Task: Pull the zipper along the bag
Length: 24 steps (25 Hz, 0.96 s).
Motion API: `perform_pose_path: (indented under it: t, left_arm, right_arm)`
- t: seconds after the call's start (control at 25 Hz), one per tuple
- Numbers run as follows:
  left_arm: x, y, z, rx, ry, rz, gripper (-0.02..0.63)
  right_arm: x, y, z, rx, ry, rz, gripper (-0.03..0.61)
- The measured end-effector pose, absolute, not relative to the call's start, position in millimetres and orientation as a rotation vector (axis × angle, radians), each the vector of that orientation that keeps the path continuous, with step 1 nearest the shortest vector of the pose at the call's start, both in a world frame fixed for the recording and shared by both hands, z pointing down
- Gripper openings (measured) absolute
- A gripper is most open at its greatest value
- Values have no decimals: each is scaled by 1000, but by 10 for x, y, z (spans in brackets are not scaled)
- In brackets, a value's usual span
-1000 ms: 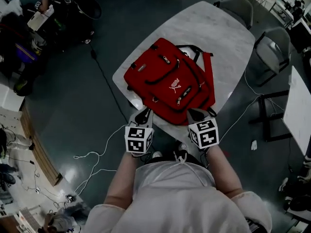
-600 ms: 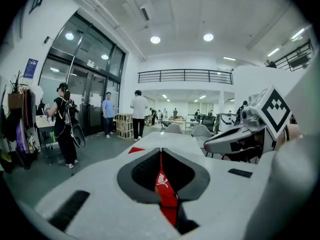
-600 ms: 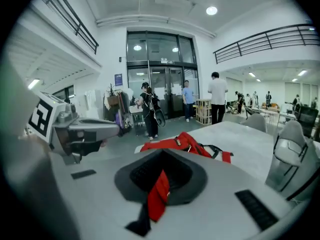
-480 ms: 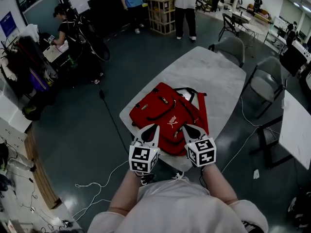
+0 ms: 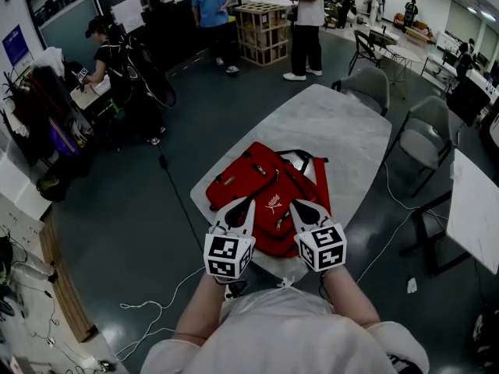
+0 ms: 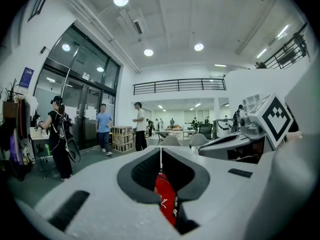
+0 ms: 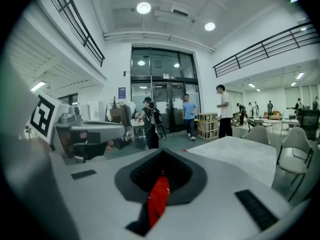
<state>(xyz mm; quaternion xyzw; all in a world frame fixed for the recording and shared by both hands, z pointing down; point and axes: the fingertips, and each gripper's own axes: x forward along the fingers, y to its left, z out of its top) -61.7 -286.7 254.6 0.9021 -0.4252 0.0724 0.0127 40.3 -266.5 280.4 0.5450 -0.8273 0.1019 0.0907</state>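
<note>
I see left gripper [image 5: 248, 206] jaws pressed together, empty | right gripper [image 5: 298, 207] jaws apparently pressed together too | red bag [image 5: 261, 179] lies on the white table [image 5: 331, 123], its near edge beneath both grippers' tips.

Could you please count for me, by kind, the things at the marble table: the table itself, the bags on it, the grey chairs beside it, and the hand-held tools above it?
Marble table: 1
Red backpack: 1
Grey chairs: 2
Tools, left tool and right tool: 2
Total: 6
</note>
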Motion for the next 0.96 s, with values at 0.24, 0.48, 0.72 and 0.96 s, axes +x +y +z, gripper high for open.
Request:
perform_pose_path:
  t: [0.24, 0.48, 0.72, 0.96]
  left_arm:
    - [-652, -2923, 2594, 2780, -1333, 223, 27]
    - [-673, -2940, 2644, 2776, -1363, 264, 28]
    - [-687, -2989, 2706, 2759, -1344, 271, 28]
    - [-677, -3014, 2683, 2761, -1340, 267, 28]
  right_arm:
    - [320, -2704, 2792, 1588, -2472, 282, 26]
    - [340, -2696, 2912, 1579, -2462, 338, 26]
    - [330, -2741, 2940, 1579, -2445, 336, 26]
    - [310, -2789, 2927, 1567, -2451, 327, 26]
